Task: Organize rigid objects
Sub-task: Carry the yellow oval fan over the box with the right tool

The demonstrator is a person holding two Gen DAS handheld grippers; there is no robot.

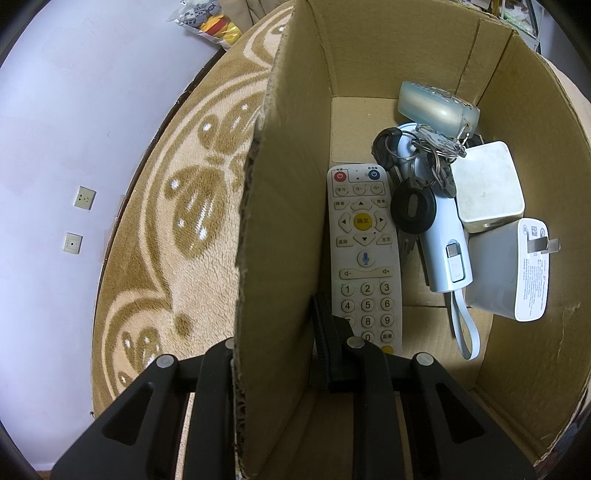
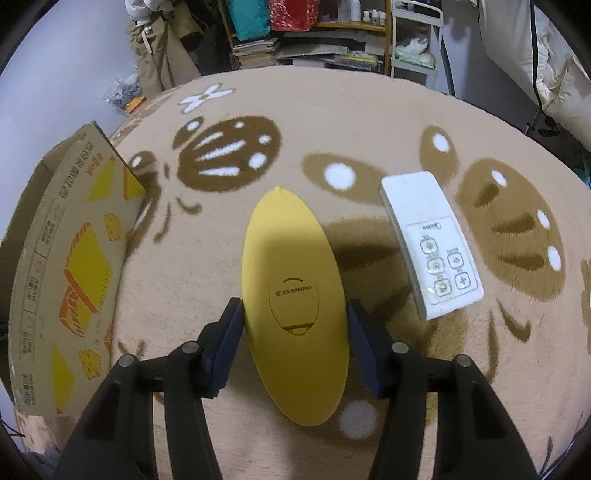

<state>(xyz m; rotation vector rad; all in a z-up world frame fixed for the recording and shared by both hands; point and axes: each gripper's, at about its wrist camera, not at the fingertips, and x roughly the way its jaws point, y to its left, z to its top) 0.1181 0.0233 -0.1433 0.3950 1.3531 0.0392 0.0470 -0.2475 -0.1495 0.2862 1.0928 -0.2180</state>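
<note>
In the left wrist view my left gripper (image 1: 275, 339) is shut on the left wall of a cardboard box (image 1: 280, 221), one finger outside and one inside. The box holds a white TV remote (image 1: 364, 254), a key bunch (image 1: 417, 173), a light blue gadget with a strap (image 1: 447, 254), a pale blue case (image 1: 436, 105) and two white chargers (image 1: 487, 184). In the right wrist view my right gripper (image 2: 295, 325) is shut on a yellow oval object (image 2: 293, 295) marked SANRIO, just above the carpeted table. A small white remote (image 2: 428, 243) lies to its right.
The box (image 2: 70, 266) stands at the left of the round brown-and-beige carpeted table (image 2: 369, 129) in the right wrist view. Shelves with books and bags (image 2: 314, 33) stand behind the table. A wall with sockets (image 1: 85, 197) and a snack bag (image 1: 207, 20) show beyond the table's left edge.
</note>
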